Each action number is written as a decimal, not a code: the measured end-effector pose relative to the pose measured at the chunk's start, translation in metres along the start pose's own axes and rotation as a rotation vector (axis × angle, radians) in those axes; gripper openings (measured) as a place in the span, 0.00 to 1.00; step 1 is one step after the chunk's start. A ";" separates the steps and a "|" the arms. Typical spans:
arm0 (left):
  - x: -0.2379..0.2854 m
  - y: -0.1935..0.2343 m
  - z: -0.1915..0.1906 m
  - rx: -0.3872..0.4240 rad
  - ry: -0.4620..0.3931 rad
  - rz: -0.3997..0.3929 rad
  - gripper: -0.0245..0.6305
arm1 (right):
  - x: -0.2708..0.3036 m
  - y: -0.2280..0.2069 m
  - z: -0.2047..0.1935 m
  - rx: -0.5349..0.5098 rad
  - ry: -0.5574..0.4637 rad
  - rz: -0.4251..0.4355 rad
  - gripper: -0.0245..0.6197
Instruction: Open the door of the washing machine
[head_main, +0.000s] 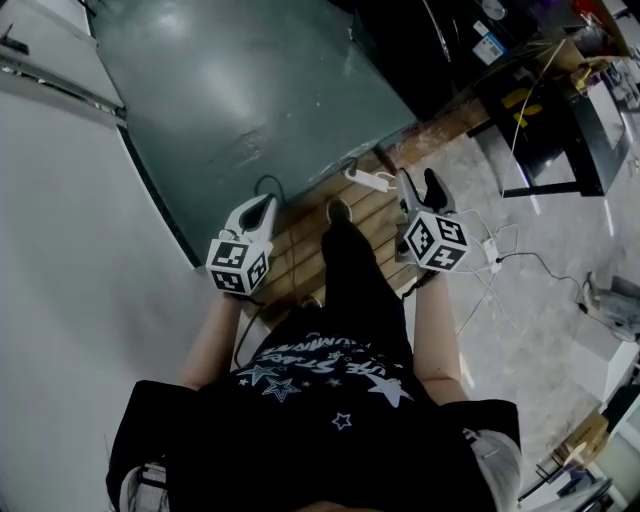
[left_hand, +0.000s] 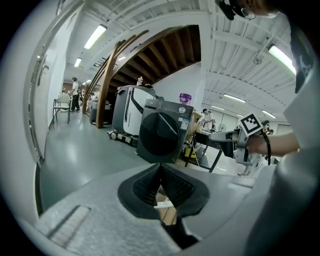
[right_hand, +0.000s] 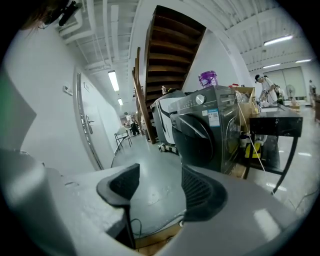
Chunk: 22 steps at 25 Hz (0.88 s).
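The dark grey washing machine (left_hand: 162, 132) stands some way ahead on the grey-green floor, its round door shut. It also shows in the right gripper view, washing machine (right_hand: 205, 132), with a purple bottle (right_hand: 207, 79) on top. My left gripper (head_main: 262, 204) (left_hand: 160, 170) has its pads meeting at the tips with nothing between them. My right gripper (head_main: 420, 185) (right_hand: 160, 187) is open and empty, its two black pads well apart. Both are held low in front of the person, far from the machine. From the left gripper view the right gripper (left_hand: 235, 142) hangs in the air at the right.
I stand on a wooden pallet (head_main: 300, 240) with a white power strip (head_main: 370, 179) and cables by my feet. A black table (right_hand: 275, 125) stands right of the machine. A white wall with a door (right_hand: 85, 127) runs along the left. A wooden staircase (right_hand: 170, 45) rises behind.
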<state>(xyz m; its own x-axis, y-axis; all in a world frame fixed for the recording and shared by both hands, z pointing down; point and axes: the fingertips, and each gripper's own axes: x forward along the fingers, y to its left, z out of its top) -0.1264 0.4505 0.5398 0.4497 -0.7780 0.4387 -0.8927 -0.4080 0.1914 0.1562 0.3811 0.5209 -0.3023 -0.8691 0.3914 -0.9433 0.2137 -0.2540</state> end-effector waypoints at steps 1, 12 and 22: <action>0.018 0.003 0.010 0.000 0.008 -0.006 0.05 | 0.015 -0.008 0.010 0.000 0.002 -0.002 0.45; 0.188 0.015 0.157 0.064 0.095 -0.047 0.05 | 0.160 -0.109 0.136 0.064 0.050 -0.029 0.45; 0.256 0.038 0.283 0.219 0.058 -0.054 0.05 | 0.215 -0.152 0.199 0.107 0.036 -0.075 0.45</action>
<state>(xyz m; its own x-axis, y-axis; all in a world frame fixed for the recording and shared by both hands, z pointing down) -0.0361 0.1006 0.4110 0.4886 -0.7258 0.4842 -0.8364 -0.5476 0.0234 0.2619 0.0730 0.4680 -0.2375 -0.8640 0.4439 -0.9441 0.0978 -0.3149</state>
